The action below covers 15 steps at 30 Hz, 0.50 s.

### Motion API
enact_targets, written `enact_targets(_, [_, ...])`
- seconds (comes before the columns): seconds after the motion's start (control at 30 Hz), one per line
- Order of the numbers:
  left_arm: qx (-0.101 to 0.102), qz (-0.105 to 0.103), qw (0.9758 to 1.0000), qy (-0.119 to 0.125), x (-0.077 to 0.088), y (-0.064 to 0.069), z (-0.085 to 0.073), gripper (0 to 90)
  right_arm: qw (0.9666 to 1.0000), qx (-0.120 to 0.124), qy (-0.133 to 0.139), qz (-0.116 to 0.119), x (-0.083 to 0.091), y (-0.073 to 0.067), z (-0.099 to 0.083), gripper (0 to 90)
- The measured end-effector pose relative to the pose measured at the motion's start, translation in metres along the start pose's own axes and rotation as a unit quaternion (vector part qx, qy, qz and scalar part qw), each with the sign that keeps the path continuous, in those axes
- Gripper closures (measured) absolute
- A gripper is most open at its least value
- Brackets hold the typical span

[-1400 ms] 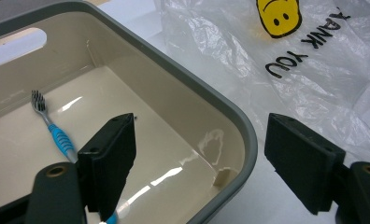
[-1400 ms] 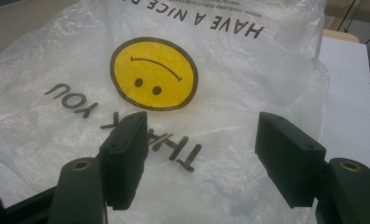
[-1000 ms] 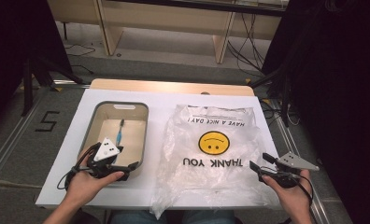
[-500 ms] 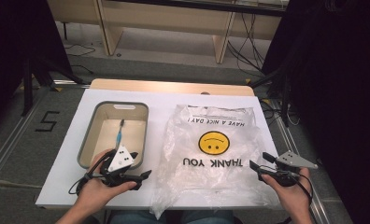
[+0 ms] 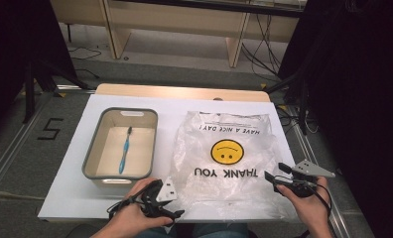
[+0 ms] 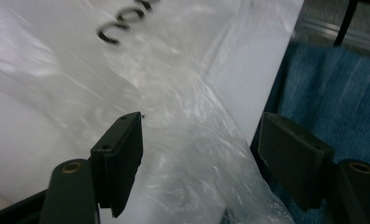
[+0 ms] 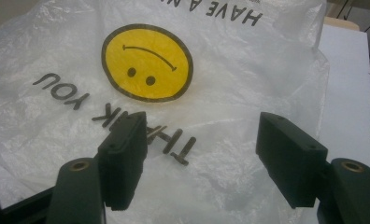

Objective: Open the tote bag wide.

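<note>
Presently spread flat on the white tabletop [image 5: 75,148]: a clear plastic bag [image 5: 224,158] printed with a yellow smiley face [image 7: 146,62], "THANK YOU" and "HAVE A NICE DAY!", all upside down from the person's side. Left gripper [image 5: 170,214] held in the left hand [image 5: 135,218] at the tabletop's near edge, just beside the bag's near left corner; fingers [image 6: 120,154] spread wide, nothing clamped between them. Seen from the left gripper view: crinkled bag film lying between and beyond the two fingers, its edge running down toward the gap, one finger over the bag, the other past the tabletop's edge above blue fabric [image 6: 332,93]. Whether the film touches either finger, impossible to tell. Right gripper [image 5: 275,172] held in the right hand [image 5: 308,203] at the bag's near right corner, grey three-cornered plate [image 5: 311,170] on top; fingers [image 7: 122,154] likewise wide apart, gripping nothing. From the right gripper view: the lettering "THANK YOU" just beyond the fingertips, the smiley face farther ahead, bare tabletop off past the far finger. Beside the bag, well beyond the left fingers: a grey-rimmed beige tub [image 5: 93,148] holding a blue toothbrush [image 5: 125,151] lying lengthwise on its floor, bristle end away from the person. Floor marked with a "5" [image 5: 50,129] past the tabletop's left edge.
</note>
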<state>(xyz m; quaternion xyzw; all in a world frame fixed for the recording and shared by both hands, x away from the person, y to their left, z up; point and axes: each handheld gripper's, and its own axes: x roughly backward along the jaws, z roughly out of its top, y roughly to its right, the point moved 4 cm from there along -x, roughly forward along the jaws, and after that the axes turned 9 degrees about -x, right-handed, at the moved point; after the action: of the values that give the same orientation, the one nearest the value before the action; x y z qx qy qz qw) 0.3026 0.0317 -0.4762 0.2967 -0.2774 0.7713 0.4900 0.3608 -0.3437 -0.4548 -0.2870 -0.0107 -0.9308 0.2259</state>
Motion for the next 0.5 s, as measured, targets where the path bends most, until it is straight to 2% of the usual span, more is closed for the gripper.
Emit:
enact_targets(0.1, [-0.004, -0.015, 0.9993, -0.035, -0.017, 0.005, -0.005, 30.2, 1.0, 0.0, -0.001, 0.0, 0.0, 0.0, 0.0, 34.8])
enact_targets(0.2, [-0.007, -0.018, 0.9977, -0.065, -0.029, 0.007, -0.01, 32.3, 1.0, -0.002, -0.005, -0.001, 0.0, 0.0, -0.001, 34.5])
enact_targets(0.33, [-0.004, -0.026, 0.9966, -0.078, -0.035, 0.007, -0.008, 41.5, 1.0, -0.005, -0.006, -0.004, 0.0, 0.002, 0.0, 34.4])
enact_targets(0.4, [0.0, -0.037, 0.9961, -0.08, -0.036, 0.007, -0.006, 52.5, 1.0, -0.005, -0.005, -0.006, 0.001, 0.004, 0.0, 34.4])
enact_targets(0.47, [0.009, -0.042, 0.9956, -0.083, -0.037, 0.005, -0.005, 55.4, 1.0, -0.006, -0.004, -0.006, 0.001, 0.004, 0.0, 34.4])
enact_targets(0.5, [0.011, -0.041, 0.9954, -0.086, -0.037, 0.003, -0.004, 60.7, 1.0, -0.006, -0.005, -0.006, 0.001, 0.004, 0.0, 34.4])
